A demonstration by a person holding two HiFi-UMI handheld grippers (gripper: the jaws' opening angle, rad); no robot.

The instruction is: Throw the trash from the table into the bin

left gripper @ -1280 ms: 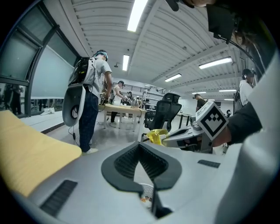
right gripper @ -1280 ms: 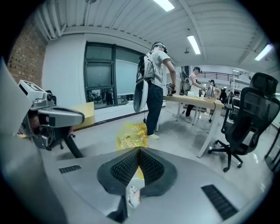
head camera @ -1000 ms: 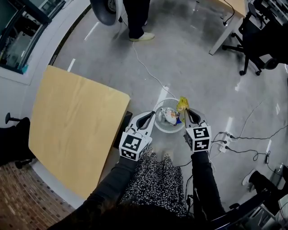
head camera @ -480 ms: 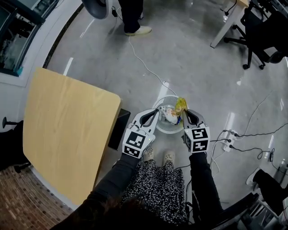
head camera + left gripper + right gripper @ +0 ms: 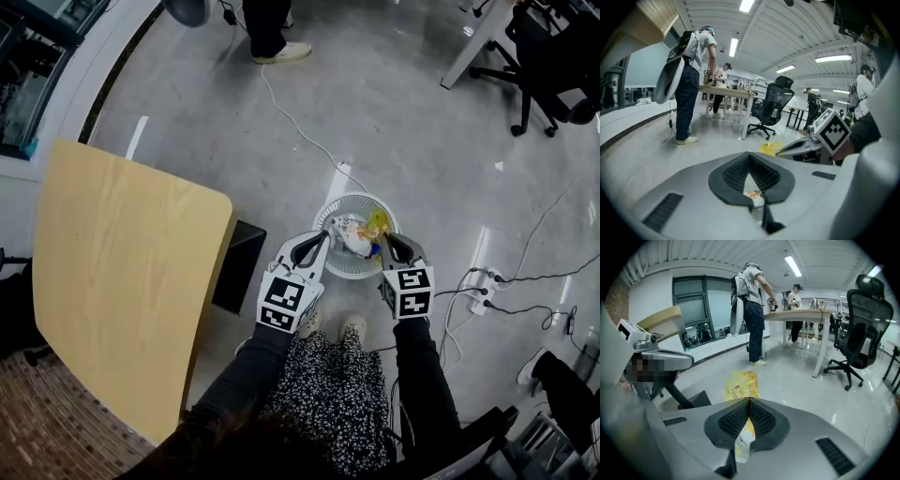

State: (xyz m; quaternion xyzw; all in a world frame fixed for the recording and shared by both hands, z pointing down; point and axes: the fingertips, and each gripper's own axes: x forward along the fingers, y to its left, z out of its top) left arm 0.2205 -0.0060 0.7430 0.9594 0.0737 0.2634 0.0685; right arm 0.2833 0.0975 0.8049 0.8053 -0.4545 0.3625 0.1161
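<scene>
Over one bin [image 5: 328, 208], two grippers [image 5: 325, 238] [image 5: 382, 242], two wrappers [image 5: 354, 239] [image 5: 378, 223]

Inventory, floor station:
- Grippers: 2. Left gripper [image 5: 325, 238], right gripper [image 5: 382, 240].
- Wrappers: 2. White wrapper [image 5: 354, 240] at left claw tip, yellow wrapper [image 5: 378, 222] at right claw tip.
- Bin [image 5: 349, 271]: 1, beneath both claws.
- Table [image 5: 122, 281]: 1, left of left claw.
- Office chair [image 5: 548, 75]: 1, well beyond right claw.
- Power strip [image 5: 483, 287]: 1, right of right claw.

Yellow wrapper [image 5: 378, 223] and white wrapper [image 5: 354, 240] look glossy; table [image 5: 112, 272] smooth wood.
</scene>
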